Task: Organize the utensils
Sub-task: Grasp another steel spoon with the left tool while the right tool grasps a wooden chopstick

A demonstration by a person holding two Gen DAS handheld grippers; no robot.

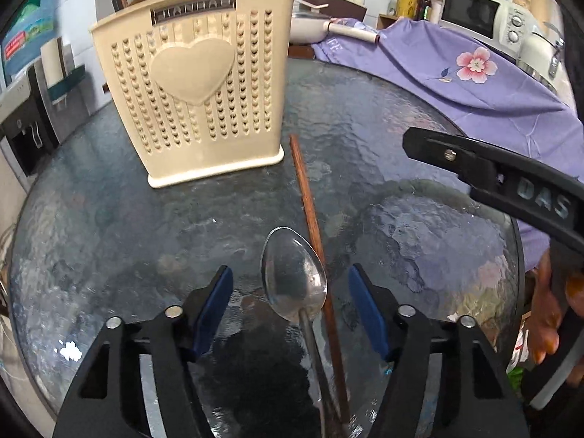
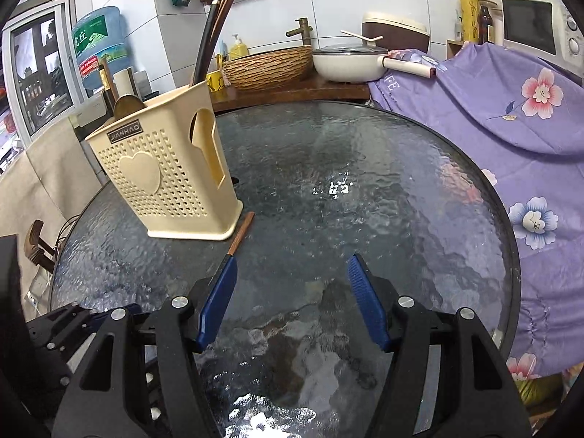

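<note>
A cream perforated utensil holder [image 1: 197, 87] with a heart on its front stands on the round glass table [image 1: 109, 219]; it also shows in the right wrist view [image 2: 164, 182], with dark utensils standing in it. A metal spoon [image 1: 294, 279] and a brown chopstick [image 1: 306, 200] lie on the glass. My left gripper [image 1: 290, 306] is open, its blue pads either side of the spoon bowl, not touching it. My right gripper [image 2: 292, 299] is open and empty over bare glass; the chopstick's end [image 2: 242, 231] lies just ahead of its left pad.
A purple flowered cloth [image 2: 511, 138] drapes the table's right side. Behind the table are a counter with a woven basket [image 2: 268, 65], a white pot [image 2: 350, 62] and a microwave [image 2: 536, 25]. The right gripper's body [image 1: 511, 186] shows at the left view's right edge.
</note>
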